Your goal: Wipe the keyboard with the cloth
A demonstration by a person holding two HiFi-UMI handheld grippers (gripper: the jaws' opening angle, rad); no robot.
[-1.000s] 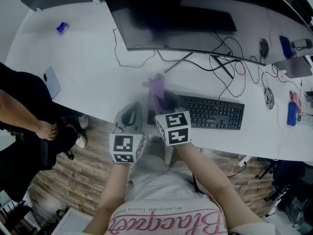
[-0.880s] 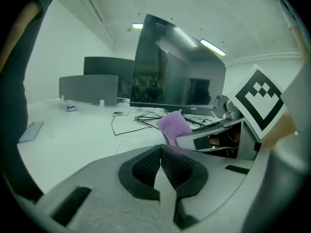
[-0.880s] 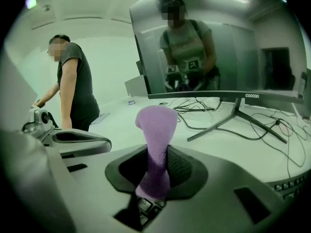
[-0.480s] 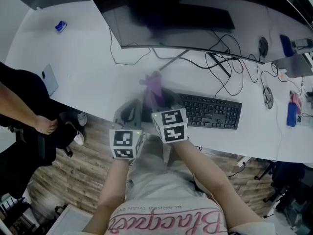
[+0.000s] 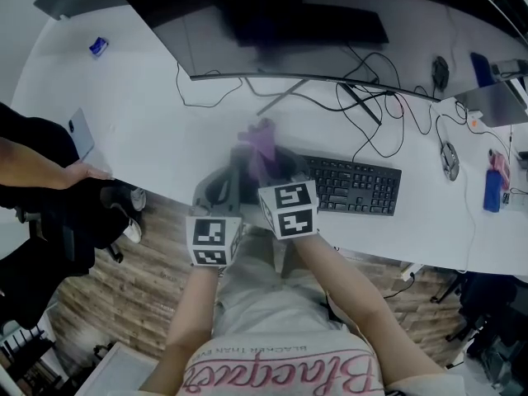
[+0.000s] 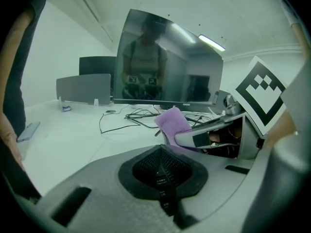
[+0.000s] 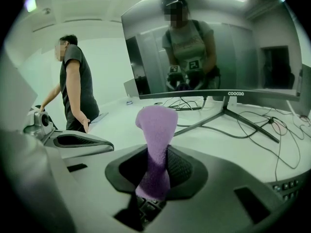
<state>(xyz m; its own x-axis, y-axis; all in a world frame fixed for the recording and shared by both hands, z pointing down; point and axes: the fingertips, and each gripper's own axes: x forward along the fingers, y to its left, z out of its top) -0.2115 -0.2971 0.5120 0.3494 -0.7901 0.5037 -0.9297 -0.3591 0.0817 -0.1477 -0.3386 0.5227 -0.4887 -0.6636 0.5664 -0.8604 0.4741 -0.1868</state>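
Observation:
A black keyboard (image 5: 356, 186) lies near the front edge of the white desk (image 5: 148, 114). My right gripper (image 5: 266, 170) is shut on a purple cloth (image 5: 261, 143), which sticks up out of its jaws over the keyboard's left end. In the right gripper view the cloth (image 7: 156, 135) stands pinched between the dark pads of that gripper (image 7: 156, 176), with keys (image 7: 287, 186) showing low on the right. My left gripper (image 5: 218, 191) hangs just left of it at the desk edge, shut and holding nothing (image 6: 160, 152). The left gripper view shows the cloth (image 6: 172, 123) to its right.
A wide curved monitor (image 5: 272, 23) stands behind, with tangled cables (image 5: 363, 110) under it. A phone (image 5: 80, 133) lies at the left; a mouse (image 5: 450, 160) and a blue bottle (image 5: 493, 190) sit at the right. A person (image 5: 37, 180) stands at the desk's left side.
Both grippers and the cloth have stayed about where they were, over the keyboard's left end. The person at the left has brought a hand up to the desk edge.

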